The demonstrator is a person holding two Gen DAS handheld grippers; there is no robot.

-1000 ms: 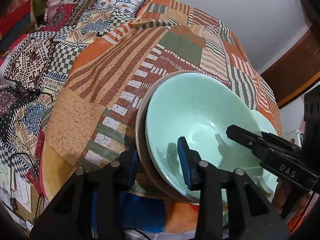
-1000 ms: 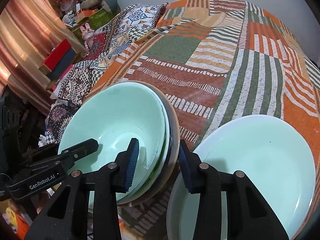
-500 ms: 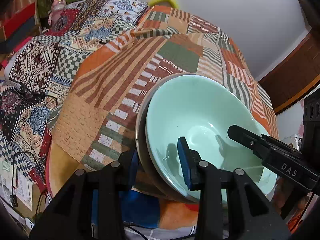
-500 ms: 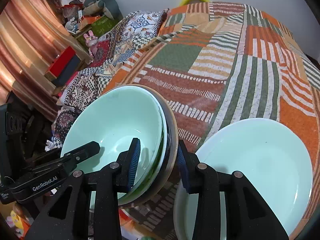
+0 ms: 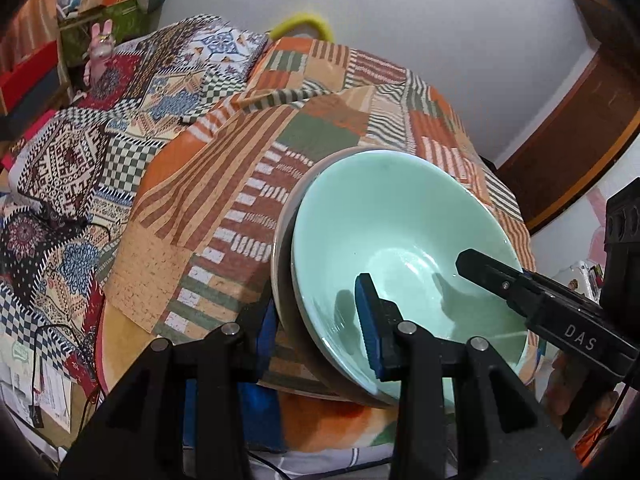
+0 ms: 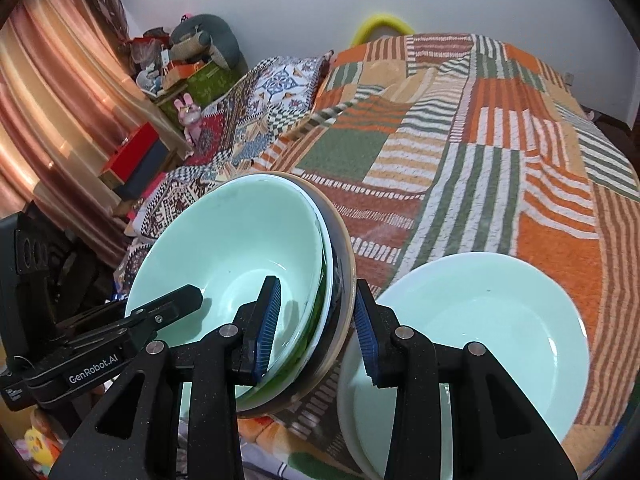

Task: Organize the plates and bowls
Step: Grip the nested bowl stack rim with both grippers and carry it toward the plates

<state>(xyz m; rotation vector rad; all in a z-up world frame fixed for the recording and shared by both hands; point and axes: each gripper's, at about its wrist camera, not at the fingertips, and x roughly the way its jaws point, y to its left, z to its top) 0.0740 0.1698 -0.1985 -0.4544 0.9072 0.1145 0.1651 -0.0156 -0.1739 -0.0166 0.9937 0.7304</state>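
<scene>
In the right wrist view, the left gripper [image 6: 168,312] enters at lower left, clamped on the near-left rim of the stack of bowls [image 6: 236,264]. At lower centre the right gripper [image 6: 316,320] pinches the opposite rim, one pad inside the top bowl, the other outside. A grip on each side likely keeps the heavy stack level and the nested bowls from sliding apart. The stack appears held clear of the bedspread [image 6: 460,160]. At lower right a pale plate [image 6: 500,320] lies on the bedspread, possibly the stack's destination.
</scene>
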